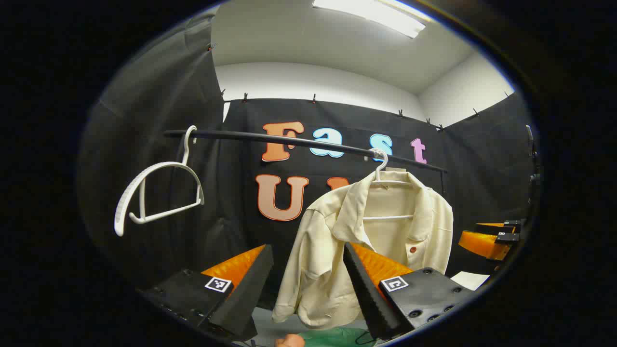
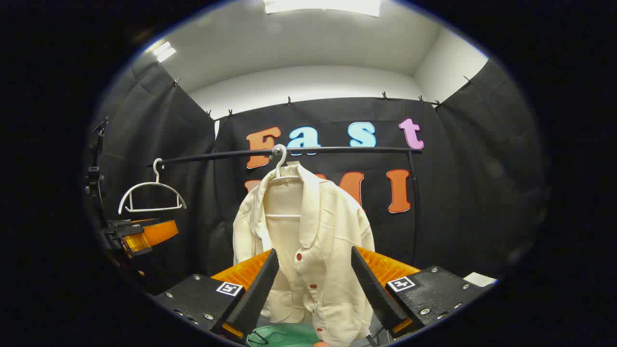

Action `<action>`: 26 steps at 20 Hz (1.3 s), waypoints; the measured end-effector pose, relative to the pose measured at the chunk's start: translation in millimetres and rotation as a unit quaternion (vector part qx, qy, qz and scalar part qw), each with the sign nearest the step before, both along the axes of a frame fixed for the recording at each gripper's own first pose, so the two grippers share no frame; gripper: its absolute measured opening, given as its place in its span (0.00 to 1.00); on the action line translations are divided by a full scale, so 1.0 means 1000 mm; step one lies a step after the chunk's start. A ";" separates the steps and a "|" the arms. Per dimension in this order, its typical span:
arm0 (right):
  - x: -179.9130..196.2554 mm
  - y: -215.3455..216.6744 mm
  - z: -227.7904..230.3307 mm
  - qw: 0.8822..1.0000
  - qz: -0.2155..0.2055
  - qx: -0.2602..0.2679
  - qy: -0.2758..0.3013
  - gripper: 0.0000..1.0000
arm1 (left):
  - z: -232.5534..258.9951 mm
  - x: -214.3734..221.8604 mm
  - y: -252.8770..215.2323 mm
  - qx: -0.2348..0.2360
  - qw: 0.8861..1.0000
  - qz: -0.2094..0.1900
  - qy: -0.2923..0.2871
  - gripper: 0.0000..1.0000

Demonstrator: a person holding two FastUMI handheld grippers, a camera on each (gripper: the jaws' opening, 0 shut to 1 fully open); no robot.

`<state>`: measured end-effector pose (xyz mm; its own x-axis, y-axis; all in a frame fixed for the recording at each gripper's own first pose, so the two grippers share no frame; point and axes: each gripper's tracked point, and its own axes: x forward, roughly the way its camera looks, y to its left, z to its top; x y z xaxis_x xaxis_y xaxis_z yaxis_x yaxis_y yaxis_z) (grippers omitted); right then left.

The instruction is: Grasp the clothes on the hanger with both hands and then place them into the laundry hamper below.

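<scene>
**Cream jacket on its hanger, green hamper below**

A cream collared jacket [image 1: 366, 241] with red buttons hangs open-fronted on a white hanger [image 1: 385, 180] hooked over the black rail [image 1: 308, 142]. Its hem drapes just above the green laundry hamper [image 2: 284, 335], whose rim peeks out directly beneath the garment.

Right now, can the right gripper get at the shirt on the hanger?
Probably yes. The right gripper is open and faces the shirt, which hangs in front of it between the jaws' line. Nothing stands between them; it would just need to move forward.
</scene>
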<state>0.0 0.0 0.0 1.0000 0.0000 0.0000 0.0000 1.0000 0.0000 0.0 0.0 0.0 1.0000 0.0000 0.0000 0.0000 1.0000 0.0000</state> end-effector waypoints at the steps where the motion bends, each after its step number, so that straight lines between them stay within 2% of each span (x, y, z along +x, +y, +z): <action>1: 0.002 0.000 -0.002 1.000 0.000 0.002 0.006 0.93 | -0.001 0.001 0.001 -0.002 1.000 0.000 0.002 1.00; 2: 0.004 0.001 -0.004 1.000 0.000 0.003 0.008 0.93 | -0.003 0.001 0.004 -0.003 1.000 0.001 0.002 0.96; 5: 0.006 0.003 -0.006 1.000 0.002 -0.004 0.009 0.93 | -0.006 0.002 0.010 -0.003 1.000 0.010 0.007 0.96; 6: 0.008 0.004 -0.007 1.000 0.003 -0.005 0.010 0.93 | -0.007 0.002 0.013 -0.003 1.000 0.014 0.008 1.00; 7: 0.008 0.006 -0.009 1.000 0.004 -0.004 0.012 0.93 | -0.007 0.002 0.015 -0.002 1.000 0.018 0.008 0.97; 9: 0.007 0.010 -0.012 1.000 0.010 -0.001 0.018 0.93 | -0.008 0.002 0.018 -0.002 1.000 0.021 0.008 0.97; 10: 0.008 0.012 -0.013 1.000 0.014 0.001 0.021 0.93 | -0.007 0.002 0.018 -0.001 1.000 0.021 0.009 1.00; 11: 0.008 0.013 -0.013 1.000 0.016 0.003 0.023 0.93 | -0.007 0.002 0.018 -0.001 1.000 0.021 0.009 0.97; 12: 0.008 0.013 -0.012 1.000 0.016 0.003 0.022 0.93 | -0.007 0.001 0.018 0.000 1.000 0.021 0.009 1.00; 15: 0.009 0.010 -0.010 1.000 0.009 -0.004 0.018 0.93 | -0.010 0.002 0.021 0.007 0.999 0.028 0.012 1.00; 16: 0.009 0.009 -0.010 1.000 0.007 -0.006 0.017 0.93 | -0.009 0.004 0.022 0.007 0.999 0.030 0.013 0.96; 22: 0.013 0.005 -0.021 1.000 -0.003 -0.014 0.028 0.93 | -0.014 0.006 0.031 0.028 0.998 0.052 0.020 0.97; 26: 0.024 0.001 -0.034 0.999 -0.016 -0.021 0.039 0.93 | -0.019 0.005 0.026 0.021 0.999 0.042 0.025 0.96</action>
